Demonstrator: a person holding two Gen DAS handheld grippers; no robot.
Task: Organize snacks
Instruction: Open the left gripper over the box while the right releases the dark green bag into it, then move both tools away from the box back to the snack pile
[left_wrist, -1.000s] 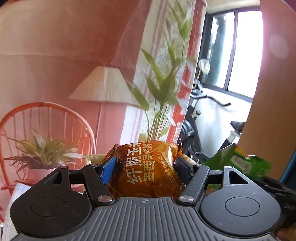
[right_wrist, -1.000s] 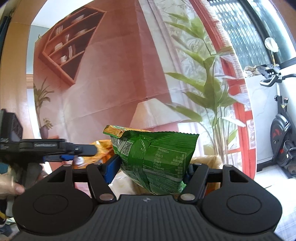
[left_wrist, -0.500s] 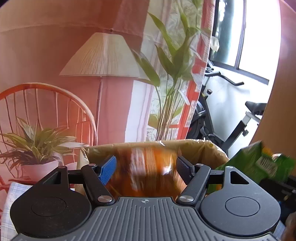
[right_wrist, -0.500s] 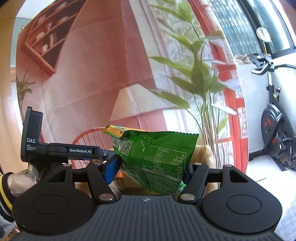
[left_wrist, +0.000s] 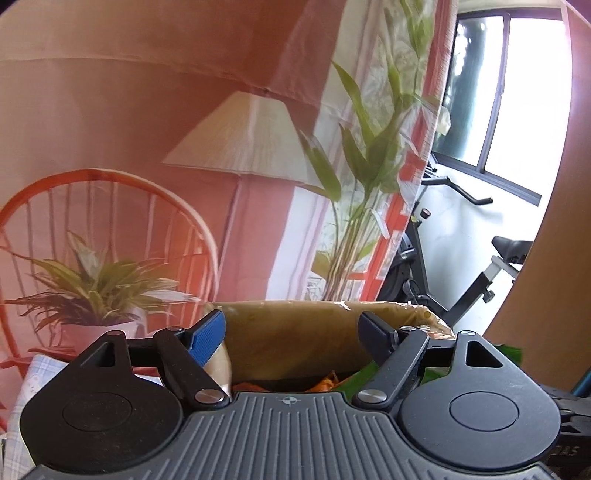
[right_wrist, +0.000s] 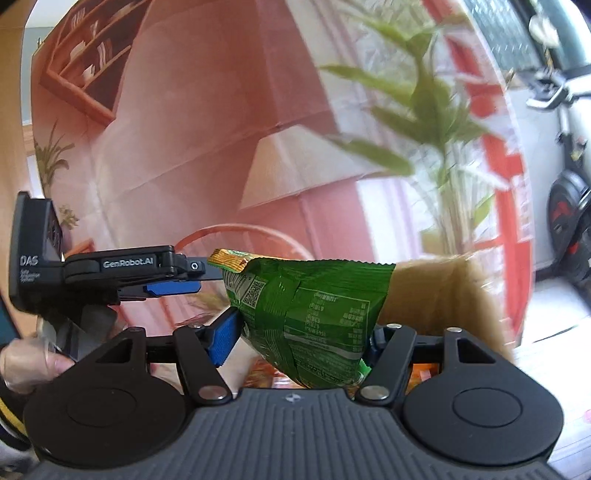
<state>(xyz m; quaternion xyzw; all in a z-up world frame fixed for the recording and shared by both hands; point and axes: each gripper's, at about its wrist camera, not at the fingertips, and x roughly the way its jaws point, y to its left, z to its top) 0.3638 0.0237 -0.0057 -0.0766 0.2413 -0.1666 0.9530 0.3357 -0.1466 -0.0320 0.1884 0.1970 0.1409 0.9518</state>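
Note:
My left gripper (left_wrist: 293, 325) is open and empty over a brown paper bag (left_wrist: 295, 332). Orange and green snack packets (left_wrist: 325, 386) lie low inside the bag, mostly hidden by the gripper body. My right gripper (right_wrist: 301, 332) is shut on a green snack bag (right_wrist: 306, 314) and holds it in the air beside the paper bag (right_wrist: 443, 295). The left gripper also shows in the right wrist view (right_wrist: 173, 286), at the left, level with the green bag.
A printed backdrop with a lamp, plants and an orange chair (left_wrist: 110, 221) hangs behind the bag. An exercise bike (left_wrist: 461, 266) stands at the right by a window. A checked cloth (left_wrist: 22, 398) covers the surface at the lower left.
My left gripper has opened and let go of the orange snack packet, which has dropped into the paper bag. The right gripper, still holding the green bag, has moved nearer the paper bag.

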